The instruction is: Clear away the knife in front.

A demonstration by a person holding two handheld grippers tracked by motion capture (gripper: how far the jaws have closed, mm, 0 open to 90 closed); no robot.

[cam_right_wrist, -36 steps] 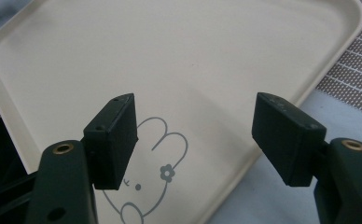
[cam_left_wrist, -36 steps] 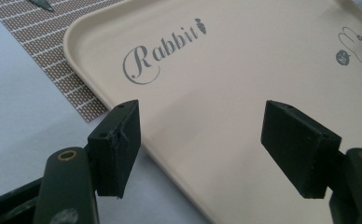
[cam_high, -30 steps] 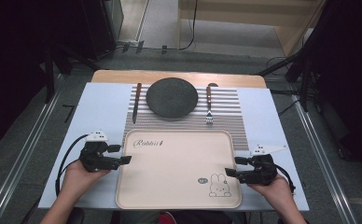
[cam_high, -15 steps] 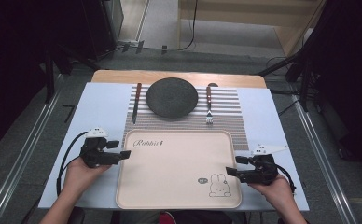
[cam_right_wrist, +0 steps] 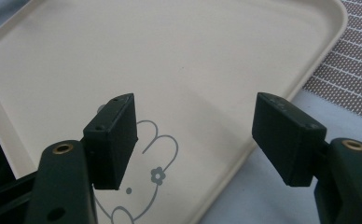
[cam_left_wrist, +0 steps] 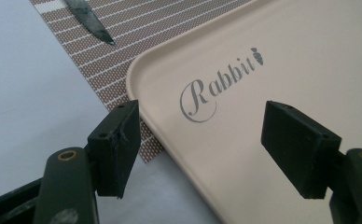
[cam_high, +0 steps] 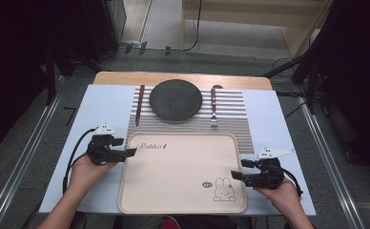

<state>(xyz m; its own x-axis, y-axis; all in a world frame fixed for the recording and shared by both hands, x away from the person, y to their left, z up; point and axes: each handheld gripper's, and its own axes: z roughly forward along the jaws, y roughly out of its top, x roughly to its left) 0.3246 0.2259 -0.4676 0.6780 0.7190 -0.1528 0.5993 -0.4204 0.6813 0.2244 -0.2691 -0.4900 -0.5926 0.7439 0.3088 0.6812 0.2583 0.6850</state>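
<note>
A beige tray [cam_high: 183, 191] with "Rabbit" lettering and a bunny drawing lies at the table's near middle. My left gripper [cam_high: 131, 152] is open at the tray's far left corner. In the left gripper view its jaws straddle the tray rim [cam_left_wrist: 170, 140]: one over the mat, one over the tray. My right gripper [cam_high: 234, 175] is open at the tray's right edge, near the bunny. In the right gripper view the gripper [cam_right_wrist: 198, 112] spans the tray rim [cam_right_wrist: 244, 154], with one jaw above the bunny [cam_right_wrist: 146, 163]. Neither gripper holds anything.
Beyond the tray lies a striped brown placemat [cam_high: 240, 121] with a dark round plate [cam_high: 175, 99], a knife [cam_high: 138, 105] to its left and a fork [cam_high: 213, 107] to its right. A light blue sheet [cam_high: 102, 109] covers the table.
My left gripper has crept forward along the tray's left edge toward its far corner. The right gripper has hardly moved.
</note>
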